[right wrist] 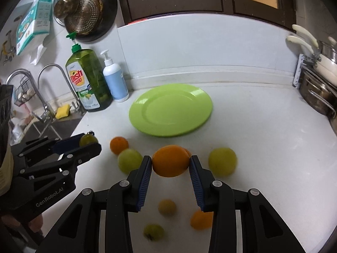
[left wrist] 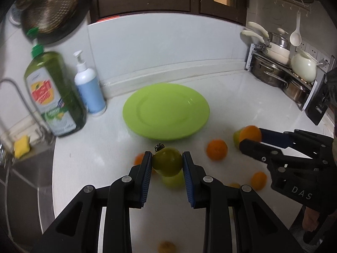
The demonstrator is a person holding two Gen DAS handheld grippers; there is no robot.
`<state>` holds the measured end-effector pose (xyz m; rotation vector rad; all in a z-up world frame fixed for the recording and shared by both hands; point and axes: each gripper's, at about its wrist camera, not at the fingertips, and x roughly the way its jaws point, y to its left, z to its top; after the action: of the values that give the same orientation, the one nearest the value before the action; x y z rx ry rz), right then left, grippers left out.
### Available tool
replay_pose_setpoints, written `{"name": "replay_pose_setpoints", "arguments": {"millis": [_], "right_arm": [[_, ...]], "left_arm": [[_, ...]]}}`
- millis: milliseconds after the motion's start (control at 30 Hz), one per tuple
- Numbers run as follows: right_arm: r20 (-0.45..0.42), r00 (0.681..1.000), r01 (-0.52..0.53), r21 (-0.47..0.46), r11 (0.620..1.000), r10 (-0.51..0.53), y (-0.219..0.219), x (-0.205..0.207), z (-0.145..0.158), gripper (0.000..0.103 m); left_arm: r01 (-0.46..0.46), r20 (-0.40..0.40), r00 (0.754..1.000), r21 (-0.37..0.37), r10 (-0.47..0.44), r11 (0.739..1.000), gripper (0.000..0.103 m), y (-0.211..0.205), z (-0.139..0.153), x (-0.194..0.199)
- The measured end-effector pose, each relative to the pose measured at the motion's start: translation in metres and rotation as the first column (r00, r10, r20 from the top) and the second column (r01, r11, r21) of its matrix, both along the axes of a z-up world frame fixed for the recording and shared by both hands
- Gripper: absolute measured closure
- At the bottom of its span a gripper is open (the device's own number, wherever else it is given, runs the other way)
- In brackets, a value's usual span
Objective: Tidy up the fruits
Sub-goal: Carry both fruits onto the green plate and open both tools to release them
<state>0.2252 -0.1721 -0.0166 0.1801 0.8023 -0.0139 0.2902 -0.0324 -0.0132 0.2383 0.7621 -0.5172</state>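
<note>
While both hands carry fruit at once, you do best to treat the green plate (left wrist: 166,111) as the one target and bring the loads in one after the other; your left gripper (left wrist: 167,162) has its fingers pinching a green stemmed fruit (left wrist: 167,161) at its widest part, held clear above the white surface (left wrist: 94,158), and your right gripper (right wrist: 170,164) has its fingers closed on an orange (right wrist: 170,160) in the same way, pads on opposite flanks. Both grips look centred, so I judge there is no need to re-grip; keep the squeeze as it is, since a round fruit can pop out if the pads slacken or slide toward its end.

The plate lies bare just ahead of both loads, near the blue pump bottle (left wrist: 89,88) and the green dish soap bottle (left wrist: 54,94); aim for the plate's flat middle, not its sloped rim, because a round fruit set on the rim will likely roll back onto the surface. Lower each fruit until it rests before you spread the fingers; a drop from height would probably send it rolling.

Keep the grippers apart as they converge, one toward each half of the plate, so the fingers do not knock each other; several loose fruits, among them a small orange (left wrist: 217,149) and a pale green fruit (right wrist: 222,161), lie on the surface beneath your path, so travel high enough to clear them.
</note>
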Motion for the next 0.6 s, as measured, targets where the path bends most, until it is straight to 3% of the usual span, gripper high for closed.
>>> {"name": "replay_pose_setpoints", "arguments": {"millis": [267,600], "right_arm": [[-0.051,0.999,-0.02,-0.036,0.999,0.018,-0.003,0.059,0.001,0.065],[-0.135,0.983,-0.134,-0.078,0.988,0.123,-0.016,0.128,-0.003,0.065]], "left_arm": [[0.055,-0.044,0.998,0.01,-0.054,0.998,0.074,-0.012,0.002,0.057],[0.067,-0.122,0.991,0.061,-0.059,0.996,0.074,-0.036,-0.015,0.115]]}}
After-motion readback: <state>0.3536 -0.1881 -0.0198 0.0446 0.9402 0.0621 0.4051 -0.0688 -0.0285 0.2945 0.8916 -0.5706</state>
